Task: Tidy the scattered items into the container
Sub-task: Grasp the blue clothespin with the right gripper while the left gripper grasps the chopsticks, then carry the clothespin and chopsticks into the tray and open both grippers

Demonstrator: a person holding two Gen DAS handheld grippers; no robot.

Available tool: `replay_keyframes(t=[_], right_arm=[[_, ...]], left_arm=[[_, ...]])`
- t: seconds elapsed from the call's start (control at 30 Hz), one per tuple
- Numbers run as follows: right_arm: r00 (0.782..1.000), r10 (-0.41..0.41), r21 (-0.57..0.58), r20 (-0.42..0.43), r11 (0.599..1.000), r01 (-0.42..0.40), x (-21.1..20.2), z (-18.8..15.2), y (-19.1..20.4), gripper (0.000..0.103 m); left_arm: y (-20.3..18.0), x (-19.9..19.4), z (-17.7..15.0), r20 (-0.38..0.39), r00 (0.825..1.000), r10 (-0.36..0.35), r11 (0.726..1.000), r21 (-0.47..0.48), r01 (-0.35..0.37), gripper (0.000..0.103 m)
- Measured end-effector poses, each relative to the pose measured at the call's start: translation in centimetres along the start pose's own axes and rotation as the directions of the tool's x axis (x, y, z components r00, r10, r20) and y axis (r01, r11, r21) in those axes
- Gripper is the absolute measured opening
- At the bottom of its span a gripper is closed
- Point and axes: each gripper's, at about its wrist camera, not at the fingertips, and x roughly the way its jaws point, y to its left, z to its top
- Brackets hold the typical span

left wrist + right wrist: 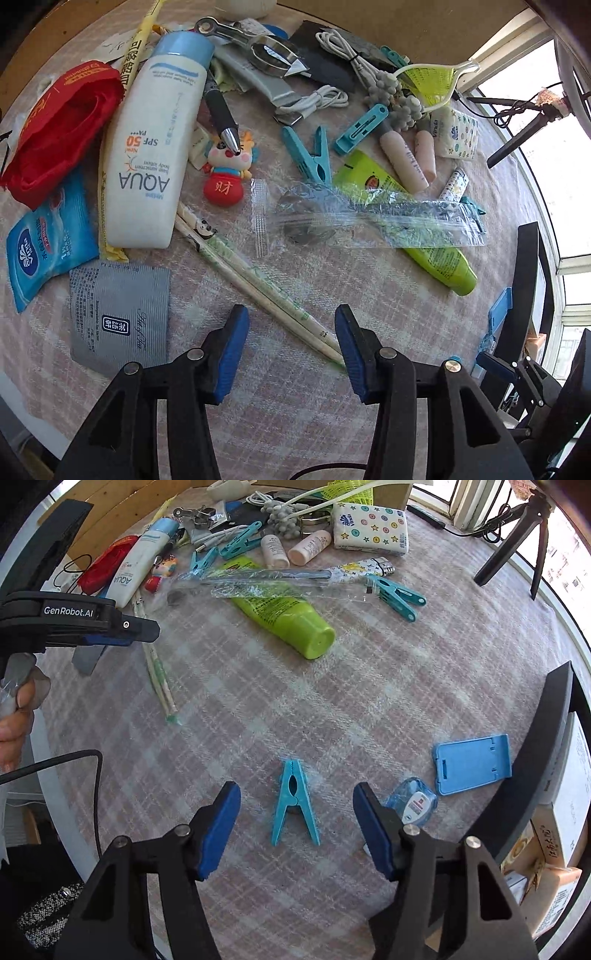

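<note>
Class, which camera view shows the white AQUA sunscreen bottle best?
The left wrist view: the AQUA sunscreen bottle lies large there, label readable. The right wrist view shows it small and far off, near the table's far edge.

Round table under a pink-and-grey plaid cloth point(332, 709), directly below and ahead of the gripper; bright windows point(565, 155) to its right, daylight overexposed; black tripod point(517, 542) ahead-right at the table edge; brown wooden board point(110, 513) ahead-left; cardboard boxes point(554, 853) low at right.
</note>
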Motion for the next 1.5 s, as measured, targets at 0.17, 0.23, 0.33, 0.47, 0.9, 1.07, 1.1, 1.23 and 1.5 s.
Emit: replay_keyframes(t=[0.17, 0.23, 0.33, 0.47, 0.9, 1.07, 1.1, 1.23, 1.5], right_arm=[[1.0, -0.011, -0.02, -0.027, 1.0, 0.011, 1.0, -0.3, -0.3, 0.052], [0.999, -0.032, -0.05, -0.024, 0.998, 0.03, 1.0, -0.4, 0.0, 0.052], [0.997, -0.067, -0.091, -0.028, 0.994, 0.064, 1.0, -0.5, 0.3, 0.048], [0.997, -0.065, -0.123, -0.039, 0.991, 0.059, 0.8, -0.6, 0.4, 0.029], [0.999, 0.032, -0.03, -0.026, 0.999, -0.033, -0.3, -2.3, -2.0, 0.023], [0.997, 0.069, 0.033, 0.018, 0.997, -0.07, -1.8, -3.0, -3.0, 0.023], [0.997, 0.074, 0.042, 0.026, 0.996, -0.075, -2.1, -3.1, -3.2, 0.023], [0.993, 0.092, 0.077, 0.07, 0.992, -0.097, -3.8, -3.2, -3.8, 0.023], [0.987, 0.056, 0.142, 0.153, 0.987, -0.078, -7.3, -5.2, -2.7, 0.023]], left_arm=[[-1.9, 0.5, -0.5, 0.022, 0.994, 0.104, 0.994, 0.026, -0.105, 0.047], [-2.6, 0.7, -0.9, 0.039, 0.988, 0.148, 0.987, 0.05, -0.15, 0.047], [-3.9, 1.0, -1.9, 0.078, 0.973, 0.217, 0.97, 0.098, -0.224, 0.043], [-3.9, 0.9, -2.5, 0.068, 0.973, 0.221, 0.969, 0.098, -0.227, 0.023], [-1.1, -0.9, -8.5, 0.011, 0.997, 0.08, 0.989, 0.126, -0.081, 0.004], [-1.3, -1.8, -10.9, -0.007, 1.0, -0.008, 0.99, 0.137, 0.009, 0.004], [-1.3, -1.9, -11.2, -0.013, 1.0, -0.028, 0.991, 0.128, 0.03, 0.004], [-1.5, -3.0, -10.4, 0.004, 0.997, -0.076, 0.99, 0.121, 0.075, 0.004], [-2.6, -6.8, -7.1, 0.076, 0.991, -0.114, 0.974, 0.204, 0.096, 0.004]])
